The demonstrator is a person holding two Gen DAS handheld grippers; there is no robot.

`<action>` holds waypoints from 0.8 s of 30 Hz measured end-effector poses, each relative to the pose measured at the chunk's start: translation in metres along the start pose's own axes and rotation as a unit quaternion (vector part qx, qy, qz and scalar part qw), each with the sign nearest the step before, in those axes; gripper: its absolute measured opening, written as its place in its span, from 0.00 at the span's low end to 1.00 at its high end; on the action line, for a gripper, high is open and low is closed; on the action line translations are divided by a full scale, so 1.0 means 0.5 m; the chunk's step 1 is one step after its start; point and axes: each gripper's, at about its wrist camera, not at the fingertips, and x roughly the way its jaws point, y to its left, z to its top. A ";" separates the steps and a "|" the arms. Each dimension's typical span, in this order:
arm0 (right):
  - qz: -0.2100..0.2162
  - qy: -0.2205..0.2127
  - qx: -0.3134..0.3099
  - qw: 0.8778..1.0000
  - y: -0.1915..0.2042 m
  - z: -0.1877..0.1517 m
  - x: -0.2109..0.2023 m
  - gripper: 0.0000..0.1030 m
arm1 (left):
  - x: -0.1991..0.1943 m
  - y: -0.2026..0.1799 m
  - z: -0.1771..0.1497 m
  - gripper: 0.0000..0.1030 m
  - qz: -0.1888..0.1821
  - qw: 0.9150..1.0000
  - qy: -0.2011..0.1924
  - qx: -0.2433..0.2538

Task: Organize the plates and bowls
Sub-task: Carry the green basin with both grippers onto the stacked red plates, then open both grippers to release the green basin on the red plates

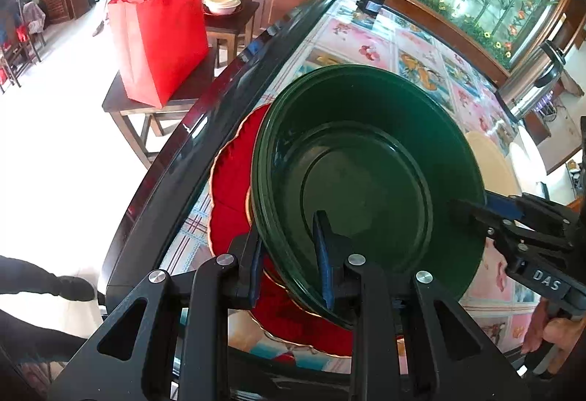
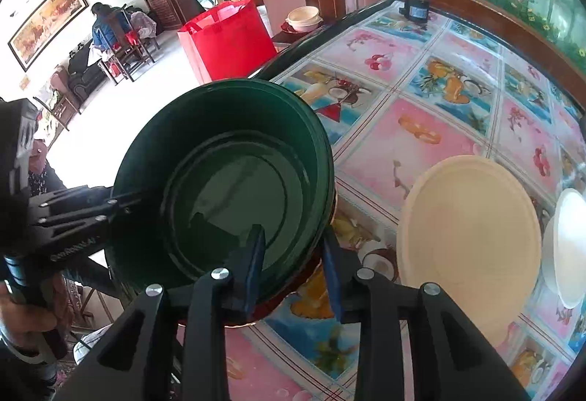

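A dark green bowl (image 1: 366,173) sits over a red plate with a gold scalloped rim (image 1: 234,181) near the table's left edge. My left gripper (image 1: 289,261) straddles the bowl's near rim, one finger inside and one outside, with a gap still showing. My right gripper (image 2: 293,265) straddles the opposite rim of the green bowl (image 2: 227,181) the same way; it also shows in the left wrist view (image 1: 487,214). A cream plate (image 2: 468,239) and a white plate (image 2: 567,247) lie to the right.
The table (image 2: 421,151) has a fruit-print cover and a black rim (image 1: 205,129). A red bag (image 1: 161,34) stands on a stool to the left. Stacked cream bowls (image 1: 222,0) sit on a side table. A steel flask (image 1: 534,82) stands far right.
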 end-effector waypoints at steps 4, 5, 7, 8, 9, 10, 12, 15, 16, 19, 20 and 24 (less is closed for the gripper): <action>0.016 0.008 -0.001 1.000 0.008 -0.004 0.015 0.31 | 0.007 0.011 -0.007 0.23 0.024 1.000 -0.017 -0.005; 0.018 0.010 -0.001 1.000 0.009 -0.004 0.017 0.31 | 0.008 0.012 -0.007 0.23 0.029 0.999 -0.021 -0.005; 0.026 0.011 0.002 1.000 0.009 -0.005 0.016 0.32 | 0.008 0.012 -0.008 0.26 0.038 0.999 -0.030 -0.001; 0.028 0.011 0.003 1.000 0.010 -0.006 0.015 0.32 | 0.006 0.011 -0.008 0.30 0.040 0.999 -0.033 0.000; 0.031 0.009 0.004 0.999 0.009 -0.007 0.011 0.33 | 0.004 0.011 -0.007 0.32 0.039 0.999 -0.036 0.000; 0.032 0.007 0.006 0.999 0.007 -0.008 0.007 0.34 | -0.001 0.010 -0.007 0.39 0.043 0.998 -0.045 0.000; 0.033 0.002 0.012 0.999 0.003 -0.008 -0.001 0.43 | -0.019 0.007 -0.006 0.53 0.063 0.995 -0.071 0.005; 0.029 -0.006 0.012 1.000 0.000 -0.010 -0.014 0.45 | -0.046 0.003 -0.007 0.59 0.076 0.991 -0.105 0.010; 0.026 -0.008 0.012 1.000 0.000 -0.011 -0.020 0.45 | -0.052 0.001 -0.006 0.59 0.077 0.991 -0.111 0.011; 0.033 -0.016 0.015 0.999 -0.004 -0.014 -0.034 0.48 | -0.065 -0.012 -0.004 0.59 0.077 0.989 -0.121 0.020; 0.034 -0.019 0.017 0.999 -0.007 -0.015 -0.039 0.51 | -0.069 -0.019 -0.004 0.59 0.077 0.989 -0.125 0.026; 0.034 -0.032 0.027 0.999 -0.023 -0.027 -0.063 0.54 | -0.084 -0.050 -0.003 0.59 0.061 0.988 -0.138 0.035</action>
